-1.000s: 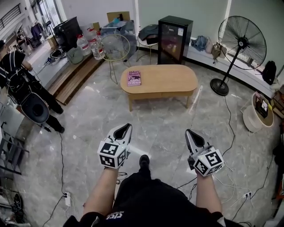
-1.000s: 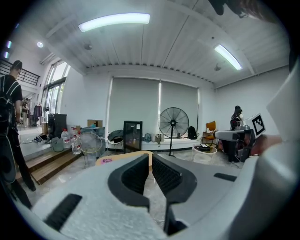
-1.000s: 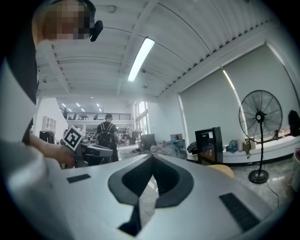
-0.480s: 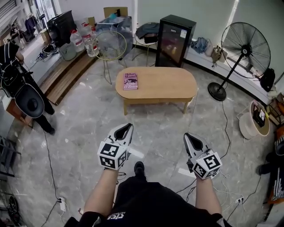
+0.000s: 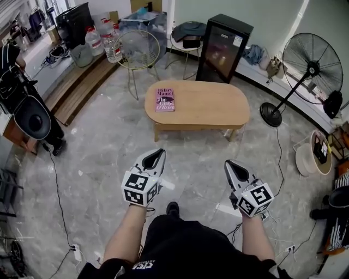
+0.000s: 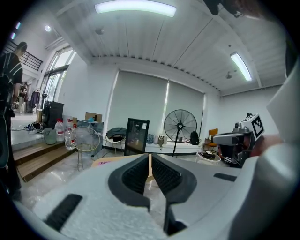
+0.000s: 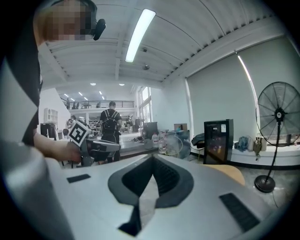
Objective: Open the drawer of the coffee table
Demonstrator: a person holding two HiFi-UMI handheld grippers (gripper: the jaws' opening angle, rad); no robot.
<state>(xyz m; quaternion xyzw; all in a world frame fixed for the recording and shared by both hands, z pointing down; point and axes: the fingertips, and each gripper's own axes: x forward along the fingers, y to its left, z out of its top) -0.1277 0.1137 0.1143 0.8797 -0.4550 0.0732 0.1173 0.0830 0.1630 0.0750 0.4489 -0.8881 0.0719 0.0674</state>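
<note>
Well beyond left hand-held gripper (image 5: 157, 155) — coffee table (image 5: 210, 103).

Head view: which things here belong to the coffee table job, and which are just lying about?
For the job: coffee table; left gripper and right gripper, jaws shut, empty.
Lying about: book on the table, black fridge, standing fan, wire chair.

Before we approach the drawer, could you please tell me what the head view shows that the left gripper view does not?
Head view only: the marker cube on the left gripper, the power strip on the floor, and the whole oval top of the coffee table. Left gripper view only: the ceiling light and that gripper's jaws close up, closed and empty. Both: the standing fan, black fridge and right gripper.
</note>
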